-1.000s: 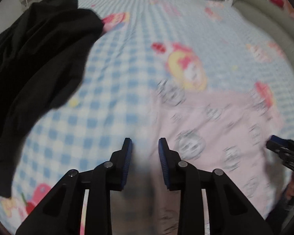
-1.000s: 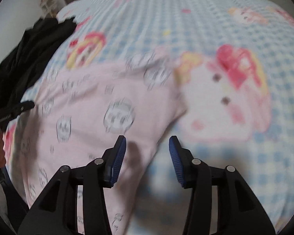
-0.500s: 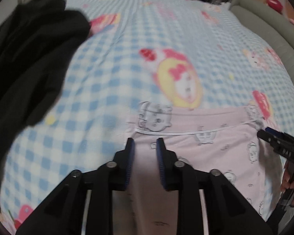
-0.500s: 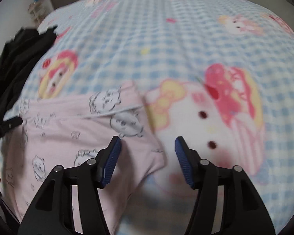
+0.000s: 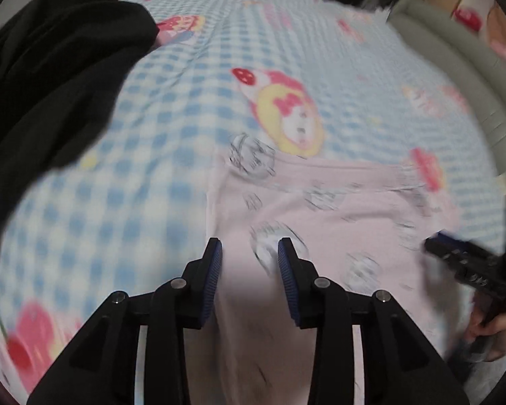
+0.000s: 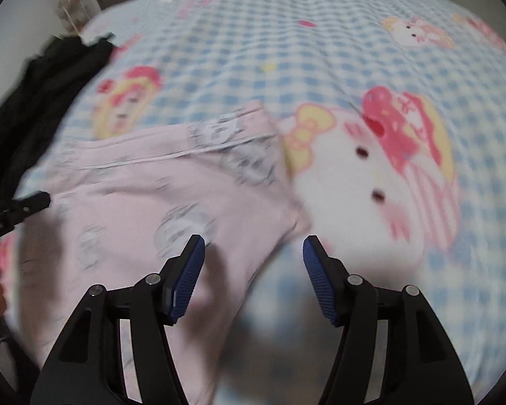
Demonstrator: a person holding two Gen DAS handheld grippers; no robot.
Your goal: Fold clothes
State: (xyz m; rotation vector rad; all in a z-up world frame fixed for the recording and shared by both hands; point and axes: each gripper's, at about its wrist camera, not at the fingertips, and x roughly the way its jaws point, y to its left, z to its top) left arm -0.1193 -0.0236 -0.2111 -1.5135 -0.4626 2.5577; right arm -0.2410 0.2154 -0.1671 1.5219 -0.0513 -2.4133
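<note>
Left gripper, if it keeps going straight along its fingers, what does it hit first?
Most likely the pink printed garment: the open left gripper points right onto it, cloth showing between its fingers. Beyond lies the blue checked bedspread. The picture is blurred, so depth is uncertain.

A pale pink garment [image 5: 324, 222] with grey cartoon prints lies on a blue-and-white checked sheet [image 5: 145, 182] beside black clothing [image 5: 47, 77].

No legible text, labels or numbers anywhere.

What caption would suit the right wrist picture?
Open right gripper hovering over the edge of a pink printed garment on a blue checked cartoon bedspread.
</note>
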